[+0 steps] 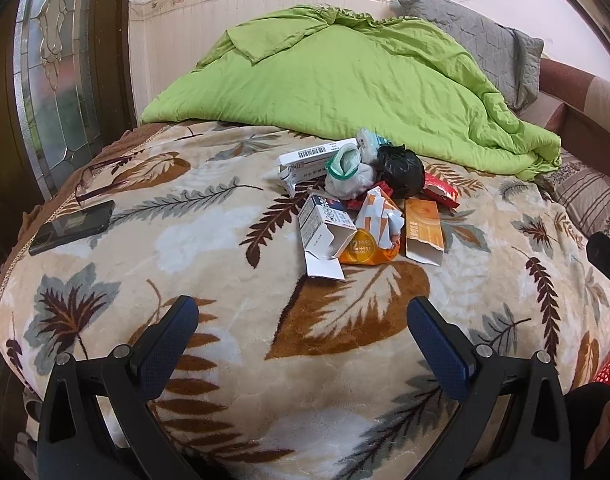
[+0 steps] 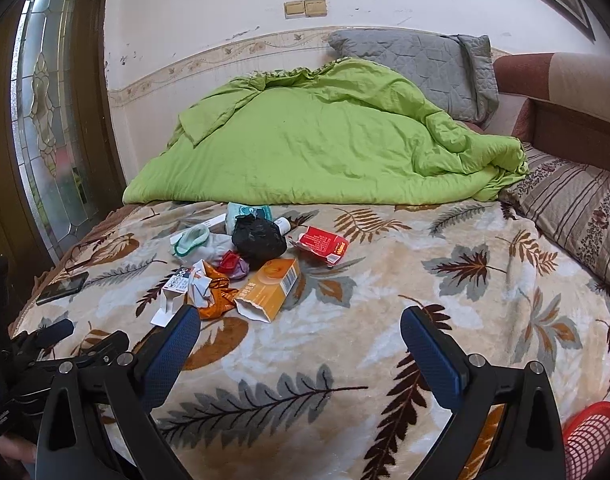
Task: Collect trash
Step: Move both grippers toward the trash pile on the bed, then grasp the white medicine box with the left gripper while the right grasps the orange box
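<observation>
Both tongs gape empty; only right view shows left tongs (image 2: 61, 332) beside trash (image 2: 241, 264).

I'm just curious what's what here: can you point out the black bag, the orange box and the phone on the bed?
black bag (image 2: 259, 240): right wrist view, middle of the crumpled bundle.
orange box (image 2: 271, 290): right wrist view, its broad top face.
phone (image 1: 73, 226): left wrist view, centre of its dark screen.

Red basket (image 2: 589, 436): cut off at frame edge, contents not seen | white box (image 2: 209, 224): largely hidden behind trash pile | box print (image 1: 321, 216): too small to be read.
</observation>
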Tool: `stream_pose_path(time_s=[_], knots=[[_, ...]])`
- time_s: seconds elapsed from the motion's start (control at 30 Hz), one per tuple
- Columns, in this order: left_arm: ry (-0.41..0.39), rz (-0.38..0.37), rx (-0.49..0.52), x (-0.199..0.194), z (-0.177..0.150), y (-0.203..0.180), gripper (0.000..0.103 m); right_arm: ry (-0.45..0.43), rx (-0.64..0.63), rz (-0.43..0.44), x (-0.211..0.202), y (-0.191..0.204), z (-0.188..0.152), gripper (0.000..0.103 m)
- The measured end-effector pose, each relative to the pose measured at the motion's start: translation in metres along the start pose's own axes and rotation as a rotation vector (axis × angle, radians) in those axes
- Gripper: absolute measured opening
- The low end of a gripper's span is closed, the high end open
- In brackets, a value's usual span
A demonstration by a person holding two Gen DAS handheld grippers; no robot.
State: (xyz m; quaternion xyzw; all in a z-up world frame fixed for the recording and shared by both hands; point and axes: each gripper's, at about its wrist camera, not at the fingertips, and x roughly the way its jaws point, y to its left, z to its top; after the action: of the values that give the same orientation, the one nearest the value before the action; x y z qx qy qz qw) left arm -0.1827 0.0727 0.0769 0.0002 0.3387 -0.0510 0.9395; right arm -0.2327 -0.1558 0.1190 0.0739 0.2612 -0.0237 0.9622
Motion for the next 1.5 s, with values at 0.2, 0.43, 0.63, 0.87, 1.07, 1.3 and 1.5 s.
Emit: stream_pose_path(time_s=[0.2, 0.43, 0.63, 0.87, 1.07, 1.3, 1.5], knots=[[0.003, 0.000, -0.002, 0.002, -0.001, 0.000, 0.103, 0.014, 0.014, 0.012, 0.005, -0.003, -0.001, 0.100], [0.014, 0.003, -0.011, 0.007, -0.002, 0.002, 0.103, 0.031, -0.006, 0.012, 0.010, 0.003, -0.004, 0.099], [0.020, -0.017, -0.039, 0.009, -0.001, 0.009, 0.103, 0.062, -0.005, 0.044, 0.019, 0.006, -0.003, 0.095], [0.000, -0.046, -0.099, 0.017, 0.015, 0.031, 0.103, 0.217, 0.130, 0.171, 0.077, 0.004, 0.015, 0.085], [0.066, -0.093, -0.164, 0.034, 0.017, 0.045, 0.078, 0.302, 0.199, 0.162, 0.132, 0.005, 0.028, 0.083], [0.067, -0.116, -0.142, 0.036, 0.015, 0.038, 0.078, 0.406, 0.240, 0.111, 0.197, 0.014, 0.028, 0.080], [0.077, -0.137, -0.136, 0.047, 0.021, 0.033, 0.078, 0.475, 0.248, 0.120, 0.227, 0.018, 0.015, 0.067]])
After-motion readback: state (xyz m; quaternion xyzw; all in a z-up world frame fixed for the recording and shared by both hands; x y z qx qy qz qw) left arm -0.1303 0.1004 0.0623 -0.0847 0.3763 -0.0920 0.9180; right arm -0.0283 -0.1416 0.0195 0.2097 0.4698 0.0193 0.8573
